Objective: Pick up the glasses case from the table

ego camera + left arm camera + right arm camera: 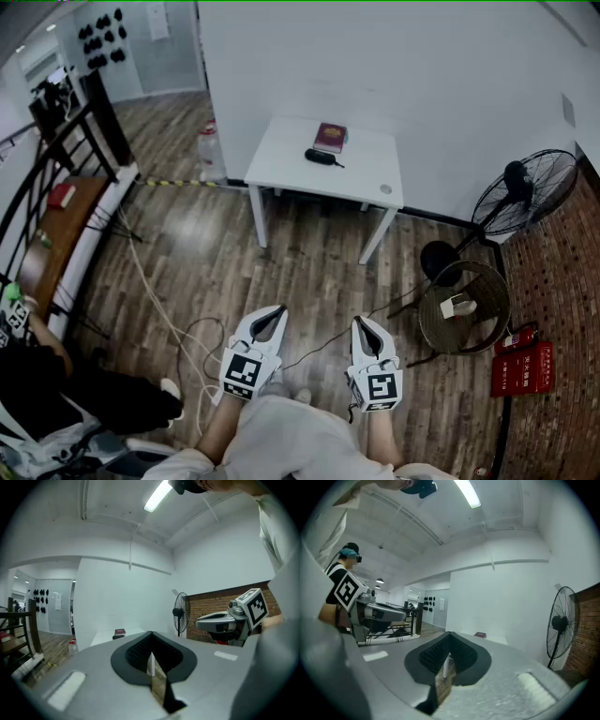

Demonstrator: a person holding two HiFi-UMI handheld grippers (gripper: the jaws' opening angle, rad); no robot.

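Note:
A black glasses case (pixel 321 157) lies on the white table (pixel 281 164) against the far wall, next to a dark red book (pixel 330 137). In the left gripper view the case (pixel 118 637) shows small and far off on the table top. My left gripper (pixel 277 312) and right gripper (pixel 360 324) are held side by side close to my body, well short of the table, pointing toward it. Both are shut with nothing between the jaws. The right gripper view shows only the red book (pixel 480 634) on the distant table; the case is hidden there.
A standing fan (pixel 521 192) and a round wicker basket (pixel 464 306) stand right of the table, red boxes (pixel 521 366) beyond them. Cables (pixel 159 300) trail over the wood floor. A water bottle (pixel 209 150) stands left of the table. A seated person (pixel 37 375) is at lower left.

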